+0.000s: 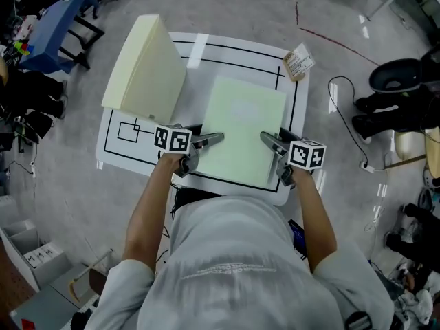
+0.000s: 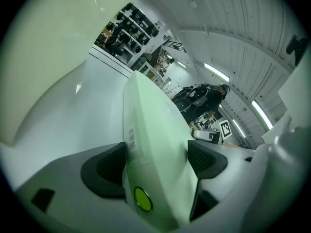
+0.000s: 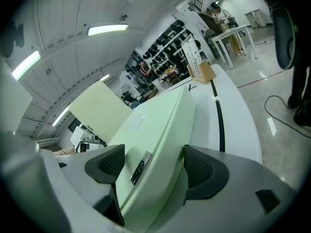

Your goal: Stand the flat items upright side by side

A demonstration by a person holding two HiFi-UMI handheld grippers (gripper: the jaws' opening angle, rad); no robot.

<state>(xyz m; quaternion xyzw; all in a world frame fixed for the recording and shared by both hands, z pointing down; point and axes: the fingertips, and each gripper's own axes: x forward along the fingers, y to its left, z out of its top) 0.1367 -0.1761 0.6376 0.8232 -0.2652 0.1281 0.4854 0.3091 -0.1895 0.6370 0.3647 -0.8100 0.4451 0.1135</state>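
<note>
A pale green flat box (image 1: 244, 126) lies flat in the middle of the white table (image 1: 199, 71). A pale yellow flat box (image 1: 144, 64) stands on edge at the table's left, leaning a little. My left gripper (image 1: 210, 141) is at the green box's near left side, my right gripper (image 1: 269, 141) at its near right side. In the left gripper view the green box (image 2: 155, 125) runs between the wide jaws of the left gripper (image 2: 158, 159). The right gripper (image 3: 150, 166) likewise straddles the box's edge (image 3: 160, 125). Both stand open, not clamped.
A small labelled carton (image 1: 298, 62) sits on the table's far right corner. Black lines mark the tabletop. On the floor to the right are a dark chair (image 1: 395, 78) and a cable (image 1: 344, 108); a blue table (image 1: 58, 29) stands at the far left.
</note>
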